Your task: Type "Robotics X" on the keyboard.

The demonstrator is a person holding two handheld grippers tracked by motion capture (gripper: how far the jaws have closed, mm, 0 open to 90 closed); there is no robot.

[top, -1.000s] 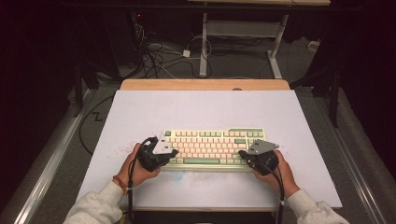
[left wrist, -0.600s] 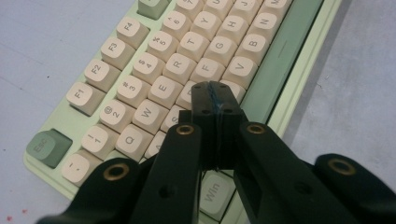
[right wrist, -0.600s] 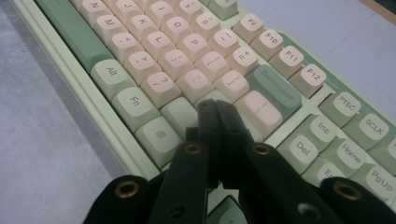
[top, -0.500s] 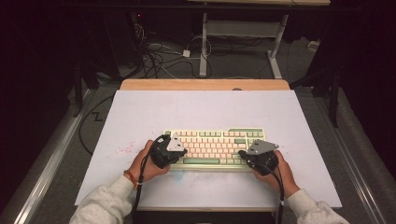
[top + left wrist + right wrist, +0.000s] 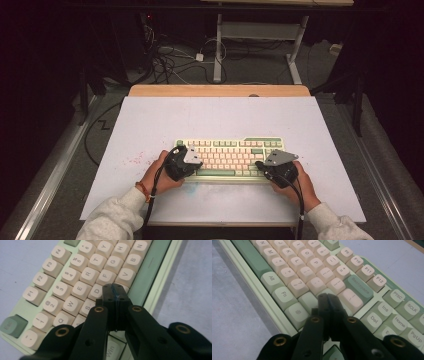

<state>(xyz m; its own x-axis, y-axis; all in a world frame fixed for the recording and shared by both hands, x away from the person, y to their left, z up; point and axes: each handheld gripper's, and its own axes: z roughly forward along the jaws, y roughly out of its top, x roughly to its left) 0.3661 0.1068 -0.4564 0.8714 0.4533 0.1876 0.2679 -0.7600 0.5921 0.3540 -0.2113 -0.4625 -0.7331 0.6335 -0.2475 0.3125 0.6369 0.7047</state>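
From above, the keyboard (image 5: 227, 156) lies long-axis left to right near the table's (image 5: 150, 120) front edge, with the left gripper (image 5: 192, 161) and right gripper (image 5: 260, 165) over its two ends. Left gripper view: jaws pressed together, empty, tip over the C key (image 5: 122, 287) — right gripper view: jaws likewise together, tip over the right-hand keys below Backspace (image 5: 359, 286).

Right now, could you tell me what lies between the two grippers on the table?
In the high view, the keyboard's cream keys and green space bar span the stretch between the left gripper and the right gripper.
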